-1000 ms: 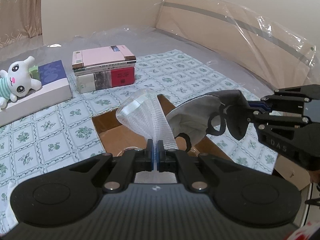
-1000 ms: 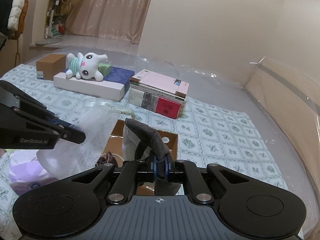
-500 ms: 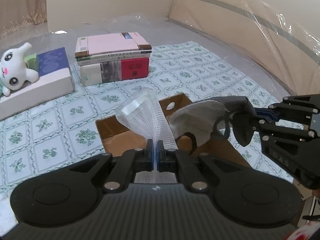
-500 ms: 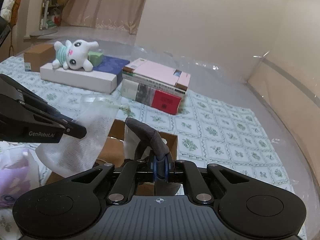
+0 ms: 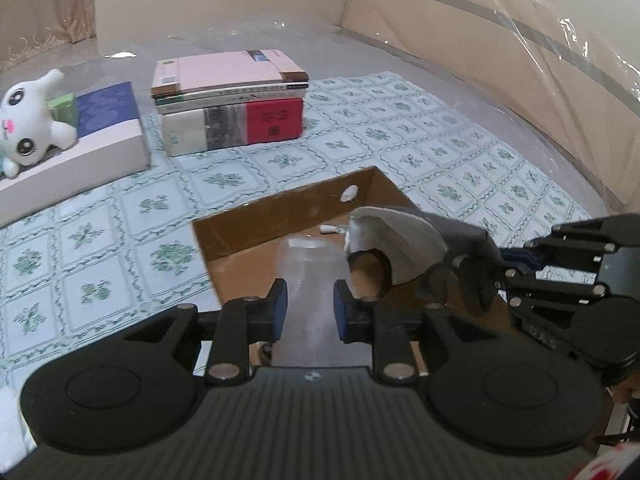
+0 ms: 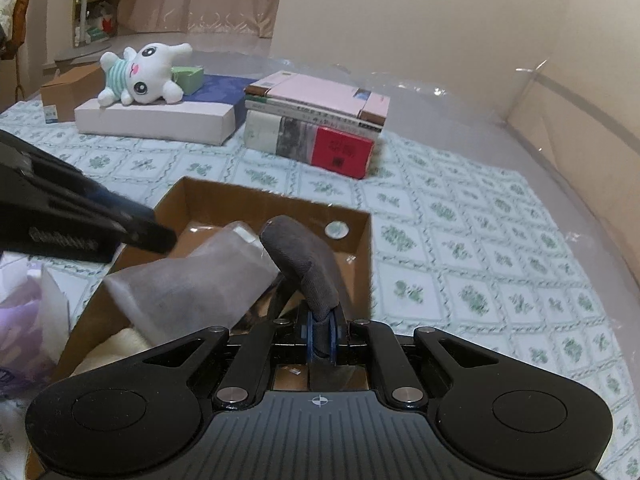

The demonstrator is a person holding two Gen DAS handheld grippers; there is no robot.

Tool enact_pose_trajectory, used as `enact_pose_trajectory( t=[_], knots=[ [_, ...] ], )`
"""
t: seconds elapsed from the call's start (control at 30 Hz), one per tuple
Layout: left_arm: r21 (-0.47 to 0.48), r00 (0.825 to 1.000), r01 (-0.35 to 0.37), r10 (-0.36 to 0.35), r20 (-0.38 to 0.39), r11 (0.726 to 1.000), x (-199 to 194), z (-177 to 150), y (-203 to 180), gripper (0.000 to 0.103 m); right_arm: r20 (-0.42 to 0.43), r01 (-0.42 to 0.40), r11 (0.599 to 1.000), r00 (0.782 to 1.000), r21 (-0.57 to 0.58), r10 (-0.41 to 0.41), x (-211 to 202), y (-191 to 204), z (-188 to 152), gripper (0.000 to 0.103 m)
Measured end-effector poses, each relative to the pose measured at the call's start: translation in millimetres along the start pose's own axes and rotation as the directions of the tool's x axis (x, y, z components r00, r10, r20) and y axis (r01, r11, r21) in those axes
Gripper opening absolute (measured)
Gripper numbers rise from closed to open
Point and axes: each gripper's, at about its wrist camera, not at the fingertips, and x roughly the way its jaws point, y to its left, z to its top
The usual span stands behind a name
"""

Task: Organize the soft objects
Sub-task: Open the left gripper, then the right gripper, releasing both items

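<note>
- Left gripper [image 5: 307, 308]: jaws apart, blue pads wide of a translucent mesh bag [image 5: 308, 280] that shows blurred between them; pads don't seem to pinch it.
- In the right wrist view the bag [image 6: 192, 284] lies tilted inside the box [image 6: 276, 204], one end low at left, other end up against the grey cloth; can't tell if it rests fully on the floor of the box.
- Left gripper's finger [image 6: 148, 234] shows in the right wrist view just above the bag, over the box's left side.
- Right gripper [image 6: 322, 340]: jaws closed, pinching a dark grey cloth [image 6: 300, 252] that arches up from the pads, over the box.
- In the left wrist view the cloth [image 5: 404, 240] hangs from the right gripper [image 5: 496, 268], pale lining and dark loop visible, above the box's right half.
- Box [image 5: 280, 216]: open brown cardboard, on a green floral sheet [image 5: 120, 240]. Something cream [image 6: 116, 344] at its near left corner.
- Behind: book stack [image 5: 232, 108], pink one on top; plush bunny [image 6: 140, 74] lying on a flat white box [image 6: 160, 120].
- Far left: small cardboard carton [image 6: 68, 90]; purple pack [image 6: 20, 336] near left of the box.
</note>
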Motion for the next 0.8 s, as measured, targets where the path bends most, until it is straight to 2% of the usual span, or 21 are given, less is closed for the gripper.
enact_pose_trajectory(
  t=[0.43,0.6,0.63,0.7,0.73,0.77,0.8],
  knots=[
    [-0.003,1.000,-0.023,0.023,0.020,1.000,-28,-10,6,0.023,-0.063,-0.059,0.997,0.996,0.046,0.062,12,7,-12,0.008],
    [-0.004,1.000,-0.023,0.023,0.005,1.000,-29,-17,6,0.023,-0.122,-0.092,0.994,0.988,0.054,0.098,22,7,-18,0.009],
    [-0.003,1.000,-0.024,0.024,0.004,1.000,-30,-18,5,0.023,-0.136,-0.097,0.994,0.985,0.051,0.103,23,9,-20,0.012],
    [-0.001,1.000,-0.024,0.024,0.004,1.000,-31,-19,5,0.023,-0.146,-0.092,0.995,0.984,0.043,0.097,22,11,-23,0.033],
    [0.000,1.000,-0.024,0.024,0.004,1.000,-32,-19,5,0.023,-0.142,-0.084,0.996,0.986,0.039,0.089,20,11,-24,0.052],
    [0.001,1.000,-0.025,0.025,0.004,1.000,-33,-20,4,0.023,-0.132,-0.075,0.996,0.988,0.039,0.079,17,12,-25,0.060],
    [0.001,1.000,-0.024,0.024,0.003,1.000,-33,-20,4,0.024,-0.125,-0.072,0.997,0.989,0.042,0.077,15,12,-25,0.061]
  ],
)
